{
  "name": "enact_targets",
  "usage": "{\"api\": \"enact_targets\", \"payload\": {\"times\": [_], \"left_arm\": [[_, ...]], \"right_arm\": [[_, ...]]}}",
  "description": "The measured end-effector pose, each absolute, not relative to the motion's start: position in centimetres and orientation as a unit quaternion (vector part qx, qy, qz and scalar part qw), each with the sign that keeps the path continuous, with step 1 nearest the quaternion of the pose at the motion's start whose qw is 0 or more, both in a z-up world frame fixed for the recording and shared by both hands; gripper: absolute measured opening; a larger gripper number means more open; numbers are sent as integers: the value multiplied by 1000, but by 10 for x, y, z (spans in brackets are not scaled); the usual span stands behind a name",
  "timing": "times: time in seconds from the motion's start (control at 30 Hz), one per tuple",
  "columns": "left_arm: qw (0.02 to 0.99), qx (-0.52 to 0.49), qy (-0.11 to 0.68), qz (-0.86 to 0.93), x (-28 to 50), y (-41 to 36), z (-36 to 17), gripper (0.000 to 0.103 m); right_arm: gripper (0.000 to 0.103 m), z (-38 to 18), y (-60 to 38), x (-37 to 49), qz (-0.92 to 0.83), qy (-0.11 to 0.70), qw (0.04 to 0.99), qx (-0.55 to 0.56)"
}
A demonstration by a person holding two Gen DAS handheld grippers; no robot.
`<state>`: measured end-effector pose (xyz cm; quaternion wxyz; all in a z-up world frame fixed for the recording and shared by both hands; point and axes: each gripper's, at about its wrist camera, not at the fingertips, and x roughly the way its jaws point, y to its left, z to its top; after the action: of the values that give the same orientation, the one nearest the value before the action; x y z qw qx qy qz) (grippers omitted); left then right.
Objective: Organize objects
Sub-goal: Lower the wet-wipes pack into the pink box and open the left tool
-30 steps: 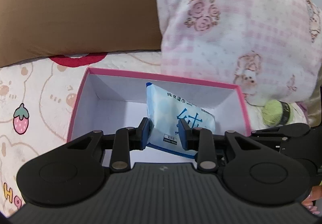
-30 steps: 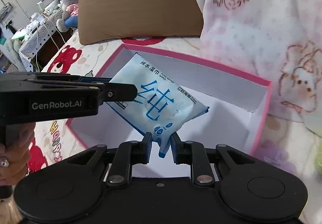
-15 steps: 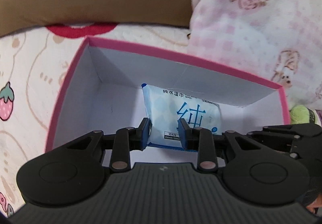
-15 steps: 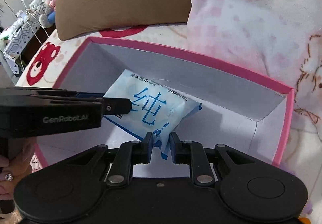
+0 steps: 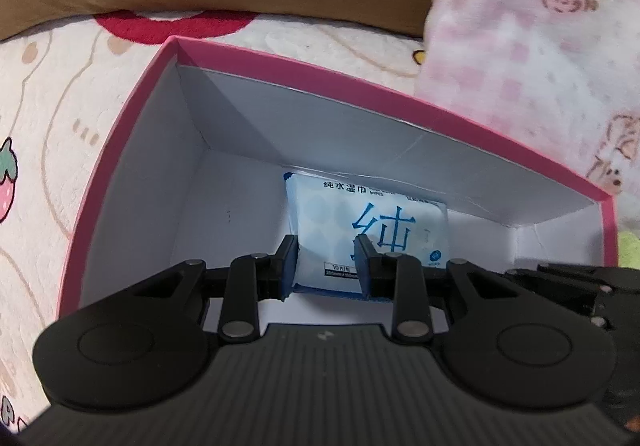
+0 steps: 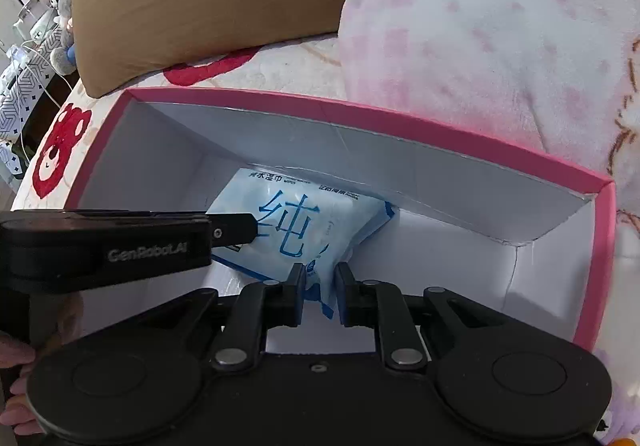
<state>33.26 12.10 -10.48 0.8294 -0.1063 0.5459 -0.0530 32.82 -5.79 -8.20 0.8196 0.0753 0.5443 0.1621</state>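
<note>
Both tongs point(image 5: 326, 262) point(image 6: 320, 286) are lowering the wipes point(image 5: 372, 221) into the box point(image 5: 400, 93), still gripping; letting go is left.

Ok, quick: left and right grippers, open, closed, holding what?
Left gripper: shut on the wet wipes pack, inside the pink box.
Right gripper: shut on the same pack's corner.
</note>
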Motion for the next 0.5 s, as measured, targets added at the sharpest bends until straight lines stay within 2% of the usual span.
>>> {"api": "enact_targets", "payload": {"times": [0.27,0.33,0.47,0.5], "left_arm": [[832,-94,546,-38,336,115,-110,29],[831,-90,548,-33,336,113,-111,30],[830,-75,552,-16,334,111,-107,34],[833,-71,549,-15,332,110,-103,38]], "right_arm": [[19,-85,-56,329,161,548,818,67],[24,-87,-55,330,162,557,812,63],[28,-82,-53,322,181,562,806,30],[29,-78,-54,317,183,558,810,21]]}}
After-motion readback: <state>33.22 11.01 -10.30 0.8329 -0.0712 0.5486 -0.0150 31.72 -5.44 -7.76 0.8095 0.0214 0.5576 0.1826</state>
